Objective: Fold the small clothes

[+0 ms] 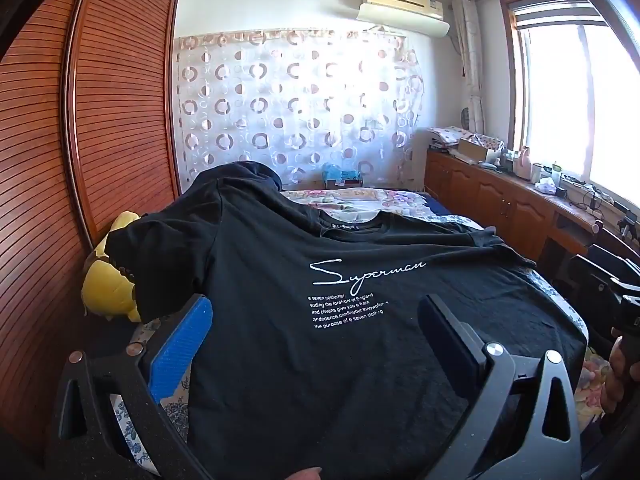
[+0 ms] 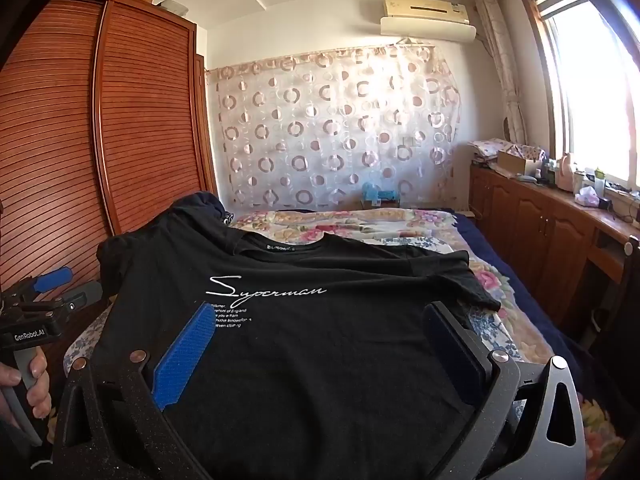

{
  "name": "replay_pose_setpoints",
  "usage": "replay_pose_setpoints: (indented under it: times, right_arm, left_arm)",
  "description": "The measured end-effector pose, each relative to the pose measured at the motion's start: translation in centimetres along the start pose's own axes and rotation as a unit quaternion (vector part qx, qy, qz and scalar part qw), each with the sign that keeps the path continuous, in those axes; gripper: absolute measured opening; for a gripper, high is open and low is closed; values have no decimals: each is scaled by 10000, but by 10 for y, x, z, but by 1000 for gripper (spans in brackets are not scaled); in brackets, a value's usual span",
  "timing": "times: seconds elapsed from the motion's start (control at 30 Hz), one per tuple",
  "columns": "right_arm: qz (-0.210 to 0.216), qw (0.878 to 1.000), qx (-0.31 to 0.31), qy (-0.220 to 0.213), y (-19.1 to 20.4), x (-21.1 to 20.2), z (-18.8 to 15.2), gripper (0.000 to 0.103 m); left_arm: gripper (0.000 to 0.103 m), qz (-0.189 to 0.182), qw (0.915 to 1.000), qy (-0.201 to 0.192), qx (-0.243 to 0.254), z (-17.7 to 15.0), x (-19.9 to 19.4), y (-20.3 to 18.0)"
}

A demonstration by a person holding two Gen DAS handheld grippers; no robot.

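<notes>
1. My left gripper [image 1: 316,320] is nearest, jaws spread as wide as they go and grasping nothing; its blue pad sits at the left edge of the black T-shirt [image 1: 360,320], its dark pad over the shirt's right half.
2. My right gripper [image 2: 320,328] is likewise released and empty, both pads standing apart above the cloth with the shirt's lower body between them.
3. In the right wrist view my left hand [image 2: 28,384] shows at the near left, wrapped round the grey handle of its gripper.
4. The black T-shirt lies spread front-up on the bed [image 2: 492,280], hem toward me, collar toward the far end, white "Superman" script across the chest.
5. Its left sleeve drapes up over a dark heap at the far left; the right sleeve lies flat on the floral bedspread.
6. A yellow plush toy [image 1: 108,280] sits at the left, beside the shirt and against the slatted wooden wardrobe [image 1: 120,100].
7. Along the right runs a wooden cabinet [image 2: 540,220], cluttered on top, beneath the bright window [image 2: 592,80].
8. Farthest away hangs a curtain with a ring pattern [image 2: 340,128], an air conditioner [image 2: 426,8] above it.
</notes>
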State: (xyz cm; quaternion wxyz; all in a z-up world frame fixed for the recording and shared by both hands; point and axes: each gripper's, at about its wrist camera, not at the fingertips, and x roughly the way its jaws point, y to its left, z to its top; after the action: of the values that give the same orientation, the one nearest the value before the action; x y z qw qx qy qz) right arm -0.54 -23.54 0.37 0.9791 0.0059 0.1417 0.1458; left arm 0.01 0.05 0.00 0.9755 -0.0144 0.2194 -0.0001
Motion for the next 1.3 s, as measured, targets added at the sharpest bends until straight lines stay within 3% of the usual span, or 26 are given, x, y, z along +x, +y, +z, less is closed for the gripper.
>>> replay_pose_setpoints:
  times: [1.3]
  right_arm:
    - [-22, 10000, 18, 18, -2, 0, 0, 103]
  left_arm:
    - [103, 34, 9997, -200, 169, 1, -7, -5]
